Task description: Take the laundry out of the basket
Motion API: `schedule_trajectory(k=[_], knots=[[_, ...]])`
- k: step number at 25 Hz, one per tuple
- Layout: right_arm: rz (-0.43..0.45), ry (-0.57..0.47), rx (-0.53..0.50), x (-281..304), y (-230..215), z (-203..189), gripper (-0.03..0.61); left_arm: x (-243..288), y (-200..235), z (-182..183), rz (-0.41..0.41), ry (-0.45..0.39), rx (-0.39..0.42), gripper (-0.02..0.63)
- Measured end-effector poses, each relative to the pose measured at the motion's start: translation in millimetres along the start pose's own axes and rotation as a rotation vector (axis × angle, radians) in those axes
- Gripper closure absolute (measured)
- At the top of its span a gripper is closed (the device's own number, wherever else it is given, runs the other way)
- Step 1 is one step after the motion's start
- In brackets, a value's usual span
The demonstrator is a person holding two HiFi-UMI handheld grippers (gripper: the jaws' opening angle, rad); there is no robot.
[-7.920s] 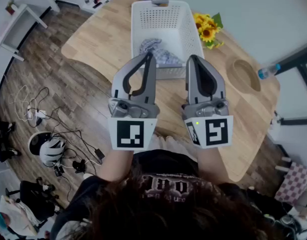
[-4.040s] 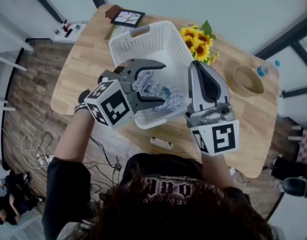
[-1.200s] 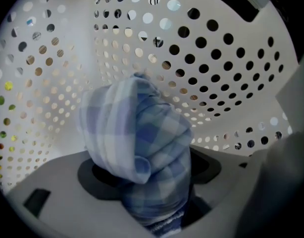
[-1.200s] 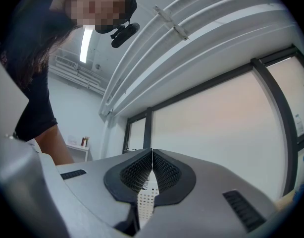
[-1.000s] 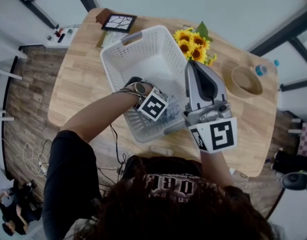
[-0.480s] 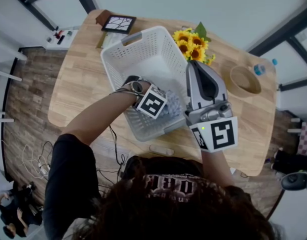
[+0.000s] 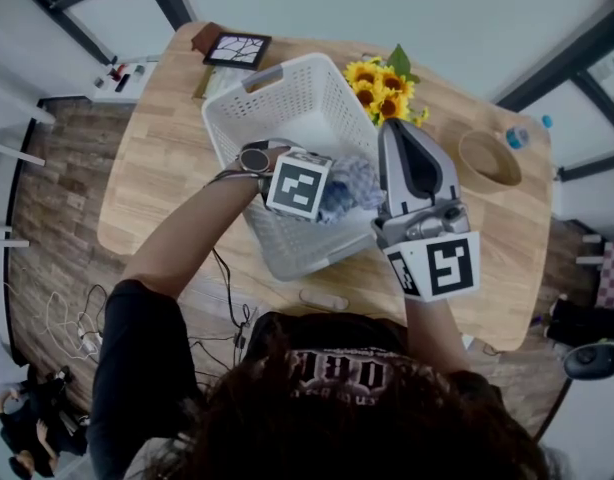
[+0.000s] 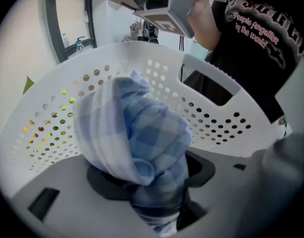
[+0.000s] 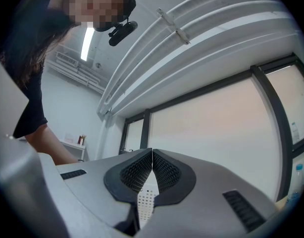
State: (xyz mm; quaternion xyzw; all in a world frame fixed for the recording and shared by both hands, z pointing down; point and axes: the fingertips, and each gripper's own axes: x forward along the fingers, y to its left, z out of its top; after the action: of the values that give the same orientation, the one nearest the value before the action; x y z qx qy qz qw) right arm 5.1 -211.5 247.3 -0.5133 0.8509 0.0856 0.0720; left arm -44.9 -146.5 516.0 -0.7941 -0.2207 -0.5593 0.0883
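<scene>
Left hand-held gripper (image 8: 153, 178): pointing steeply down into the basket (image 7: 249, 108), marker cube up toward the head camera. The jaws have just been closing and now pinch a bunched blue checked cloth (image 8: 134, 133) between the pads, about half open around the wad. The cloth sits inside the basket, close to its right wall. The left forearm comes in from the near left across the basket's rim, watch (image 7: 253, 159) on the wrist, wrist bent down.

Right hand-held gripper (image 9: 152, 163): roughly level, just beside the basket's right rim, over the table (image 7: 157, 158). Jaws together, pads touching, nothing held.

Sunflowers (image 7: 382, 80) lie on the table just right of the basket's far end.
</scene>
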Motion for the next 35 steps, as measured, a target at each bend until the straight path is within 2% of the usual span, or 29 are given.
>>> schedule_trajectory(k=[8,19,25,31,35], knots=[[-0.022,-0.009,-0.005,-3,-10,7,0.552,-32,1,24,0.083,-0.116,-0.052,0.351],[-0.028,-0.027,-0.010,-1,-15,18,0.552,-81,20,45,0.282,-0.271,-0.140,0.353],[-0.032,-0.033,-0.013,-4,-17,22,0.552,-120,27,66,0.424,-0.403,-0.254,0.353],[-0.043,-0.043,-0.011,-10,-25,28,0.552,-160,36,83,0.608,-0.532,-0.365,0.353],[-0.049,-0.052,-0.015,-13,-29,33,0.552,-188,39,92,0.717,-0.655,-0.458,0.353]])
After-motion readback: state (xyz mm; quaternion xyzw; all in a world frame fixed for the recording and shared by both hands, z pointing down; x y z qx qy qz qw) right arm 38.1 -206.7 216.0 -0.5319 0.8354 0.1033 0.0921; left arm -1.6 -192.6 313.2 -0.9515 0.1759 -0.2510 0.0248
